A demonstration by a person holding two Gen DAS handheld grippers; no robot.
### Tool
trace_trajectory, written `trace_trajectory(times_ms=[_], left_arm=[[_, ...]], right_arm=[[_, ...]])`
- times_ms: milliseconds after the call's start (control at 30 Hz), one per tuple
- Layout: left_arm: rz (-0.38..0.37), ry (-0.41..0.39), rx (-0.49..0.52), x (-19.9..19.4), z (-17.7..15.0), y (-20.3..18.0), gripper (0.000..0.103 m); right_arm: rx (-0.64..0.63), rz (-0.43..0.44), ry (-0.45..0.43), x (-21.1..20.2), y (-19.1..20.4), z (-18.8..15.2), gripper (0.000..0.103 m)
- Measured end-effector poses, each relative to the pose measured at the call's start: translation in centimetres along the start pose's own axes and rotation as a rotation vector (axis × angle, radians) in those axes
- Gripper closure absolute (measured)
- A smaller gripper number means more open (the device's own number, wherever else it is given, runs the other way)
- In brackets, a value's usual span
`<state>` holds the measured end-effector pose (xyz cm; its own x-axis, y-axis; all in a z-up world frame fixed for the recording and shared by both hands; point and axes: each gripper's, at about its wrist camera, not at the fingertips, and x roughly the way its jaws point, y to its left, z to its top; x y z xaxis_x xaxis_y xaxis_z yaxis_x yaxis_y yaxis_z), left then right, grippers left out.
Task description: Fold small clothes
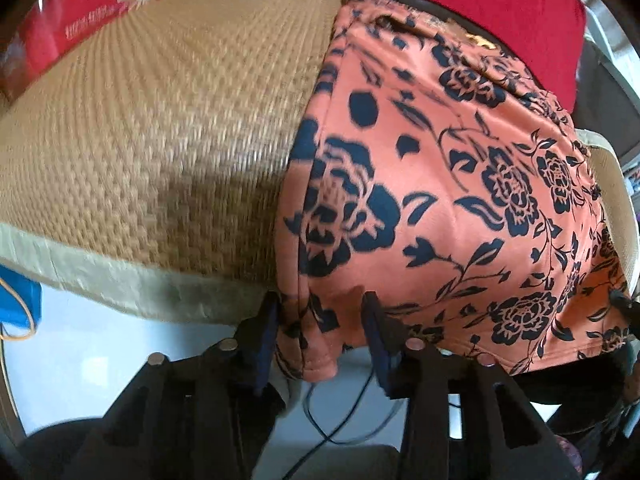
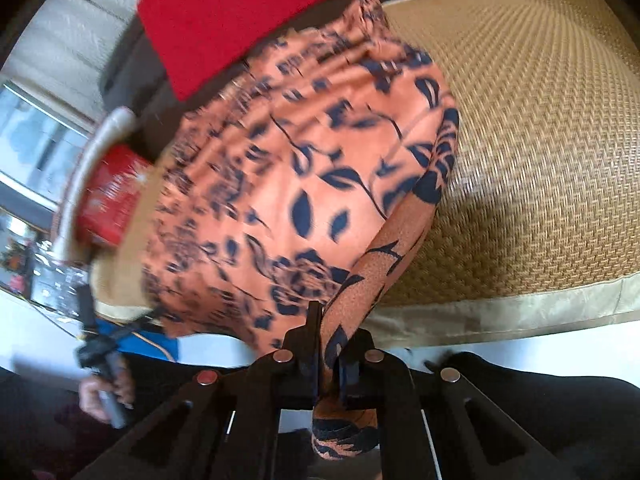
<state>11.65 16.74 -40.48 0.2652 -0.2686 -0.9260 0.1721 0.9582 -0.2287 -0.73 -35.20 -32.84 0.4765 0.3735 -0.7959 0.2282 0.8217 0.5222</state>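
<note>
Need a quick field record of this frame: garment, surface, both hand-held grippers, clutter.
garment: orange floral cloth, spread on the mat, near edge hanging over the mat's border
surface: woven straw mat with beige border
left hand-held gripper: jaws apart, cloth corner between them, pads not visibly pressing
right hand-held gripper: shut on a bunched corner of the cloth
clutter: red fabric at the cloth's far end; red box at the mat's far corner
</note>
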Motion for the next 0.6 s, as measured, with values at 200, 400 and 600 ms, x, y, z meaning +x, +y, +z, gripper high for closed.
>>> trace_trajectory(times_ms=[200,400,600], left_arm=[[-0.022,0.053,-0.056,1.8,-1.5,0.5,0.059],[-0.064,0.023,-0.044,1.3,-2.7,0.2,0.098],[-0.254,-0.038,-0.076,-3.5,-0.9,0.8,0.098]], right_arm=[[0.002,0.088,-0.071,-2.9,0.9,0.5,0.096],[0.021,0.096,-0.07,-2.4,1.2,0.4,0.096],[0.01,0.152,-0.134,-4.7,2.2,2.8,0.096]])
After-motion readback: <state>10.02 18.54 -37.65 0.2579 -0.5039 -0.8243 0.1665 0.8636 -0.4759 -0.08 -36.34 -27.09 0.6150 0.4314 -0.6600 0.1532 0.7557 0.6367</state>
